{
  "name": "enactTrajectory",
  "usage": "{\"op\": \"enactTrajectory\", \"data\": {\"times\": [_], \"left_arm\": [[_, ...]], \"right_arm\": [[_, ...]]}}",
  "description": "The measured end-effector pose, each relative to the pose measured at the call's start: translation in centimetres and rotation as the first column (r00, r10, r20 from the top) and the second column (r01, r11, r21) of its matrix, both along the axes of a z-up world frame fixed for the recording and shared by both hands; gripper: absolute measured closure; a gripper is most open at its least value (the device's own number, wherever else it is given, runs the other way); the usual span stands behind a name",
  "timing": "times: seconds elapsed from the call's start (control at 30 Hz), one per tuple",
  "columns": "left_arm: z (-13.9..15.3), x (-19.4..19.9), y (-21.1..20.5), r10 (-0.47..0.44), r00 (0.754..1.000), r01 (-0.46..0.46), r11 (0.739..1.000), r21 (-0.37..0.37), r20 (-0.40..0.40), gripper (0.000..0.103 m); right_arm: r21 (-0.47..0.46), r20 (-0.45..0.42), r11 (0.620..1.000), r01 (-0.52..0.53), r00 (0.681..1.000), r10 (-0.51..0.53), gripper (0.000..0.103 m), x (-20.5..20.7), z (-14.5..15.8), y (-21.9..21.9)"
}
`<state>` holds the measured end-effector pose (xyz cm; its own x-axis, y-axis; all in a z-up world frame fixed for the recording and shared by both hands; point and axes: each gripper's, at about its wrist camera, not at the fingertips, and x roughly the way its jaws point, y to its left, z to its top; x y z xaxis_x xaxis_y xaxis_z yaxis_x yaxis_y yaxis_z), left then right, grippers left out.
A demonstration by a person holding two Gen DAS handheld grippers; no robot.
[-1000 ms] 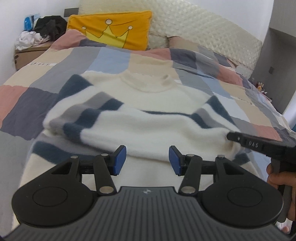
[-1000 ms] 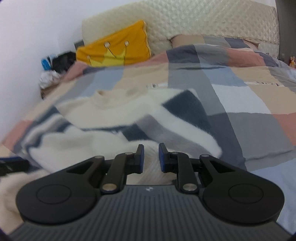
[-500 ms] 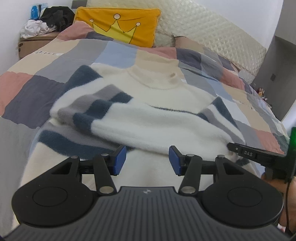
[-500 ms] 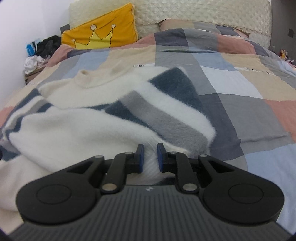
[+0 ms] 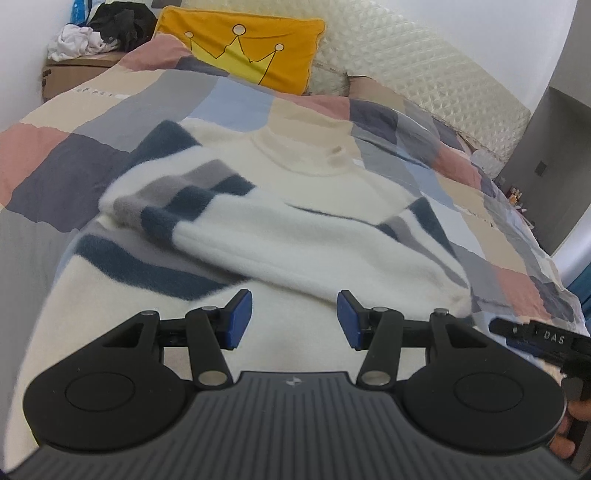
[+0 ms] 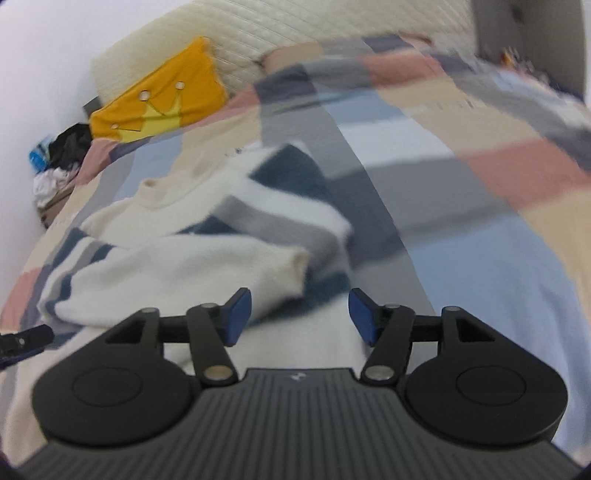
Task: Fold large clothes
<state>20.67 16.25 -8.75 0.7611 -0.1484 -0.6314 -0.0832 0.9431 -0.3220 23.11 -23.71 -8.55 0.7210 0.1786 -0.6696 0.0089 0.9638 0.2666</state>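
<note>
Change: the right gripper (image 6: 298, 314), whose jaws stood nearly closed half a second ago, is opening its jaws now; nothing lies between the blue pads, and the sleeve cuff (image 6: 295, 264) rests free on the garment at about 11 o'clock of the pads.
View shift: the right wrist view is blurred and tilted compared with half a second ago, consistent with the hand drawing away from the cloth.
Meaning for the task: judged from the lie of the cloth, the sleeve (image 5: 303, 243) has just been released across the chest, so the sleeve folds look complete; the lengthwise fold of the body remains to be done.
Left gripper (image 5: 294, 319): jaws parted as they were a second ago, holding nothing; it hovers over the lower body of the sweater.
Sweater (image 5: 314, 162): lies flat on the patchwork quilt (image 5: 55, 162), collar toward 12 o'clock, hem toward 6 o'clock beneath both grippers; striped sleeves crossed over the front.
Other gripper in view: a black finger of the right gripper shows at 4 o'clock in the left wrist view, with part of a hand (image 5: 569, 428) below it.
Containers: none in the work area; a cardboard box (image 5: 74, 74) at 10 o'clock beside the bed carries a heap of crumpled clothes (image 5: 99, 29) on top; its inside is hidden.
Background: yellow crown pillow (image 5: 243, 51) against the headboard at 12 o'clock.
</note>
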Motion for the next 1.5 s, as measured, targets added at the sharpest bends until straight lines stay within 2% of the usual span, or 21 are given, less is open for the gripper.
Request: {"op": "enactTrajectory", "data": {"times": [0.13, 0.27, 0.37, 0.47, 0.57, 0.63, 0.73, 0.87, 1.07, 1.2, 1.37, 1.5], "left_arm": [[0.5, -1.4, -0.6, 0.013, 1.000, -0.013, 1.000, 0.014, 0.001, 0.046], [-0.4, -3.6, -0.8, 0.044, 0.999, -0.043, 0.999, 0.026, -0.027, 0.046], [-1.2, -5.2, -0.8, 0.064, 0.996, -0.061, 0.997, 0.043, -0.068, 0.046], [-0.8, -6.2, -0.3, 0.093, 0.992, -0.091, 0.995, 0.031, -0.087, 0.046], [0.3, -7.1, 0.6, 0.128, 0.988, -0.127, 0.992, 0.023, -0.084, 0.046], [1.1, -7.4, 1.4, 0.146, 0.986, -0.144, 0.989, 0.029, -0.085, 0.045], [2.1, -8.2, 2.9, 0.166, 0.981, -0.163, 0.986, 0.039, -0.097, 0.038], [3.5, -9.3, 5.8, 0.214, 0.969, -0.207, 0.976, 0.070, -0.121, 0.038], [5.8, -11.1, 11.1, 0.280, 0.949, -0.278, 0.960, 0.030, -0.147, 0.038], [7.0, -12.1, 14.4, 0.303, 0.938, -0.304, 0.953, 0.020, -0.167, 0.038], [7.5, -12.8, 18.4, 0.287, 0.934, -0.296, 0.955, -0.011, -0.211, 0.038], [6.1, -13.4, 20.5, 0.253, 0.928, -0.267, 0.963, -0.015, -0.273, 0.038]], "right_arm": [[0.046, -0.073, 0.996, 0.077, 0.995, -0.074, 0.038, -1.8, -0.6, -1.8], [0.137, -0.164, 0.981, 0.139, 0.980, -0.116, 0.038, -3.2, -1.8, -3.6], [0.187, -0.236, 0.970, 0.158, 0.965, -0.111, 0.038, -4.0, -2.9, -4.3], [0.196, -0.284, 0.965, 0.176, 0.952, -0.116, 0.038, -4.2, -3.6, -4.8], [0.185, -0.309, 0.968, 0.172, 0.945, -0.109, 0.038, -4.4, -4.0, -5.0], [0.208, -0.327, 0.963, 0.169, 0.940, -0.095, 0.038, -4.6, -4.3, -5.3], [0.250, -0.348, 0.950, 0.188, 0.933, -0.093, 0.038, -4.9, -4.7, -5.9], [0.295, -0.374, 0.932, 0.210, 0.923, -0.090, 0.038, -5.0, -5.2, -6.4], [0.359, -0.414, 0.912, 0.198, 0.909, -0.034, 0.037, -5.6, -5.7, -6.0], [0.403, -0.411, 0.895, 0.191, 0.912, -0.009, 0.036, -6.4, -5.5, -5.6], [0.428, -0.396, 0.892, 0.147, 0.917, 0.039, 0.036, -7.2, -5.1, -4.5], [0.472, -0.389, 0.871, 0.137, 0.919, 0.066, 0.036, -7.9, -5.0, -4.1]]}}
